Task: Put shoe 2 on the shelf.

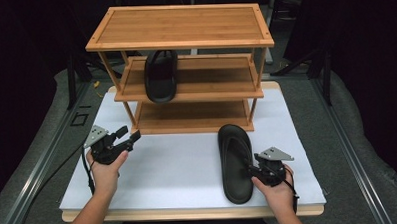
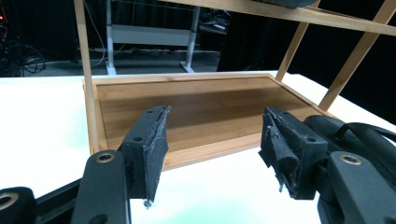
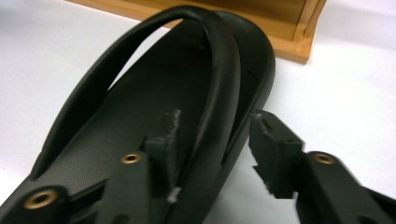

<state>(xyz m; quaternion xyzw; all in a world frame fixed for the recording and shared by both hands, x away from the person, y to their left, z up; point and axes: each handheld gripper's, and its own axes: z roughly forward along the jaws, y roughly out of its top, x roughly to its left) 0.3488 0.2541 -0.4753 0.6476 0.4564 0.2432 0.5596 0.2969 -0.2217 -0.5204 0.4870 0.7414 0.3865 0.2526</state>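
Note:
A black flip-flop sandal (image 1: 234, 161) lies on the white table cover, toe toward the bamboo rack (image 1: 183, 27). My right gripper (image 1: 252, 169) is at its right side near the heel. In the right gripper view this gripper (image 3: 215, 122) is open and straddles the sandal (image 3: 116, 116): one jaw rests over the footbed beside the strap, the other stands just outside the sole's edge with a thin gap. A second black sandal (image 1: 160, 76) sits on the rack's middle shelf. My left gripper (image 1: 129, 135) hovers at the left, open and holding nothing (image 2: 212, 140), facing the bottom shelf (image 2: 201, 102).
The rack has three shelves; the top one and the bottom one (image 1: 191, 114) are bare. White table cover (image 1: 178, 167) stretches between my hands. Dark floor and metal rails flank the table. The sandal on the table (image 2: 364, 135) shows at the right of the left gripper view.

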